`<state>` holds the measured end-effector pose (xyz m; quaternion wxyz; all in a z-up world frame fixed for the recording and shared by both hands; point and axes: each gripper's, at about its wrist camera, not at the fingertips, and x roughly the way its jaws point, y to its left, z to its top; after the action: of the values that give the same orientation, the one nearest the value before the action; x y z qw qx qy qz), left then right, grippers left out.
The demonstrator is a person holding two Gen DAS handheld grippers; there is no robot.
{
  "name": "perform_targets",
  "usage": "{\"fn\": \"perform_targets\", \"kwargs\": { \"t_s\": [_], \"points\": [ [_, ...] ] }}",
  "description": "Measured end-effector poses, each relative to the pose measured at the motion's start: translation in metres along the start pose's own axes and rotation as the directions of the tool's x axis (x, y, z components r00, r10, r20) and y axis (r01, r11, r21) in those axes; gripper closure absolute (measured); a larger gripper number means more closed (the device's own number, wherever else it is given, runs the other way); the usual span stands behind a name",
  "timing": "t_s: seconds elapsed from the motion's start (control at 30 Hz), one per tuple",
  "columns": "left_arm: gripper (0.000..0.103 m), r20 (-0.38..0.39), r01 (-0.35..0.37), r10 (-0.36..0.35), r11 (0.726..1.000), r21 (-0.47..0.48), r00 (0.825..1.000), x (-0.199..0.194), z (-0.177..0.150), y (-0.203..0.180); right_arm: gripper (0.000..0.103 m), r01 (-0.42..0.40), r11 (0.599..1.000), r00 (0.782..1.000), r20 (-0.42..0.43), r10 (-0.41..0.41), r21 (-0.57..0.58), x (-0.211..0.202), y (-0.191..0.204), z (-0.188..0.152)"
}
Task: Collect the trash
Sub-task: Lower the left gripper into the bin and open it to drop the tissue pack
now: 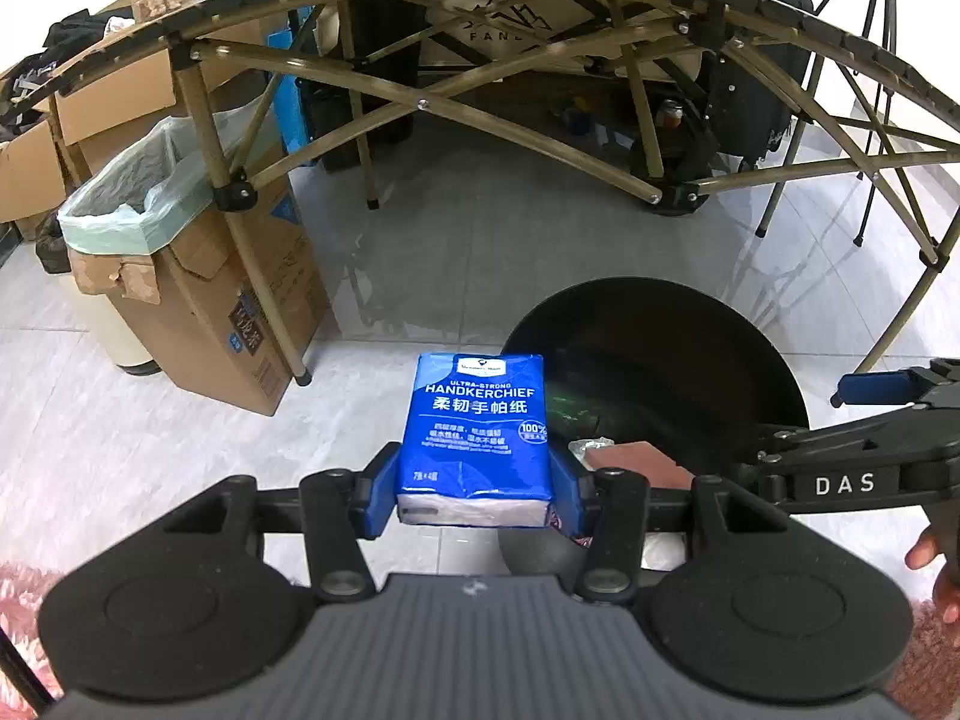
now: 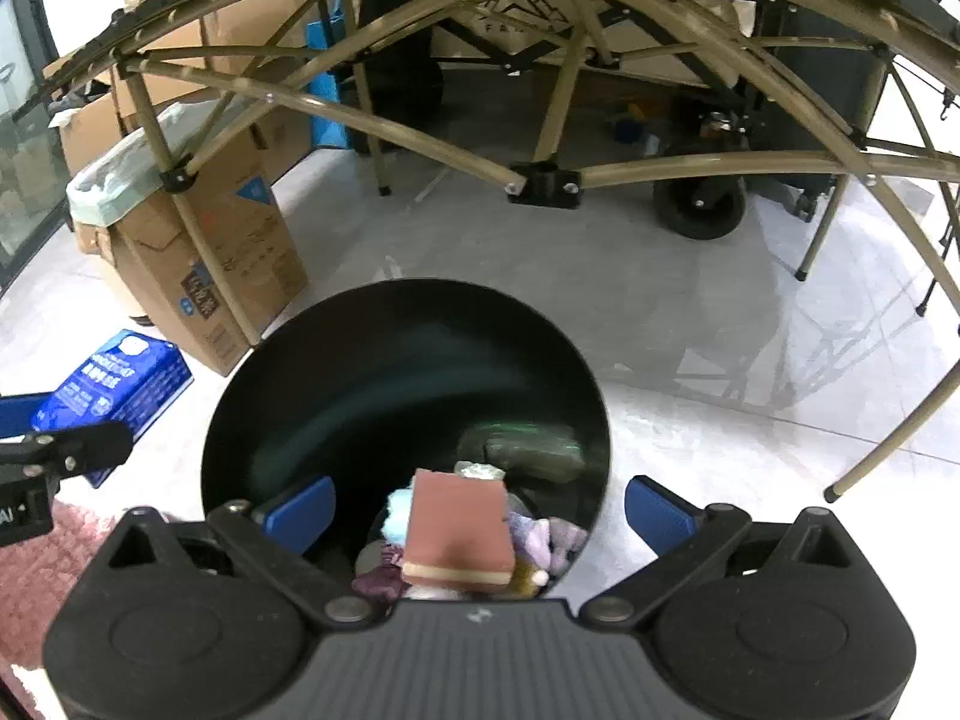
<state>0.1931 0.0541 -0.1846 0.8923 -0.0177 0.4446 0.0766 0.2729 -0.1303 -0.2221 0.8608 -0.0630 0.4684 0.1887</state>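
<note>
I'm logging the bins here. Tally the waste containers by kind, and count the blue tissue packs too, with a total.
Round black bins: 1, the round black bin, open-topped with rubbish inside
Cardboard box bins lined with a pale green bag: 1, the lined cardboard box beside the table leg
Blue tissue packs: 1, the tissue pack, gripped in the left tongs
Total: 3

Handkerchief pack (image 1: 477, 438): glossy blue plastic wrap. Bin (image 2: 336, 372): smooth, shiny black inside. Carton (image 1: 240, 300), far left: matt brown cardboard, thin translucent plastic liner (image 1: 120, 204). Floor (image 1: 480, 252): polished, reflective tile. Table frame (image 1: 420, 102): smooth metal tubing.
</note>
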Motion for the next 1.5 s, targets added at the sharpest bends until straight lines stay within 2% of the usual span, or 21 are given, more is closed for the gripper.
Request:
{"fn": "perform_targets", "kwargs": {
  "t_s": [0.33, 0.6, 1.03, 1.27, 1.3, 1.37, 1.4, 1.43, 1.5],
  "points": [
    [0.051, 0.003, 0.019, -0.019, 0.999, 0.039, 1.000, 0.010, 0.007, -0.017, 0.000, 0.074, 0.994, 0.997, -0.008, -0.074, 0.079, -0.013, -0.024, -0.001],
    [0.051, -0.018, 0.085, -0.085, 0.996, 0.022, 0.996, 0.018, 0.015, -0.030, 0.000, 0.150, 0.974, 0.988, 0.019, -0.155, 0.167, -0.036, -0.055, 0.003],
    [0.051, -0.015, 0.148, -0.147, 0.982, 0.113, 0.989, 0.048, 0.033, -0.084, 0.000, 0.210, 0.926, 0.968, 0.066, -0.242, 0.313, -0.059, -0.099, 0.009],
    [0.050, -0.041, 0.172, -0.168, 0.977, 0.128, 0.985, 0.063, 0.034, -0.096, 0.000, 0.208, 0.918, 0.969, 0.058, -0.241, 0.337, -0.053, -0.103, 0.010],
    [0.048, -0.042, 0.171, -0.167, 0.976, 0.132, 0.985, 0.063, 0.033, -0.096, 0.000, 0.207, 0.919, 0.969, 0.060, -0.240, 0.337, -0.053, -0.103, 0.010],
    [0.027, -0.033, 0.158, -0.155, 0.977, 0.143, 0.987, 0.062, 0.031, -0.096, 0.000, 0.204, 0.918, 0.968, 0.067, -0.240, 0.341, -0.053, -0.103, 0.011],
    [0.011, -0.021, 0.145, -0.144, 0.979, 0.141, 0.989, 0.060, 0.031, -0.095, 0.000, 0.202, 0.917, 0.968, 0.071, -0.239, 0.344, -0.054, -0.103, 0.011],
    [0.003, -0.005, 0.134, -0.135, 0.981, 0.138, 0.991, 0.057, 0.031, -0.094, 0.000, 0.200, 0.917, 0.968, 0.074, -0.239, 0.346, -0.054, -0.102, 0.012],
    [0.000, 0.013, 0.130, -0.133, 0.983, 0.131, 0.991, 0.054, 0.032, -0.090, 0.000, 0.196, 0.917, 0.968, 0.081, -0.238, 0.346, -0.055, -0.101, 0.013]
  ]
}}
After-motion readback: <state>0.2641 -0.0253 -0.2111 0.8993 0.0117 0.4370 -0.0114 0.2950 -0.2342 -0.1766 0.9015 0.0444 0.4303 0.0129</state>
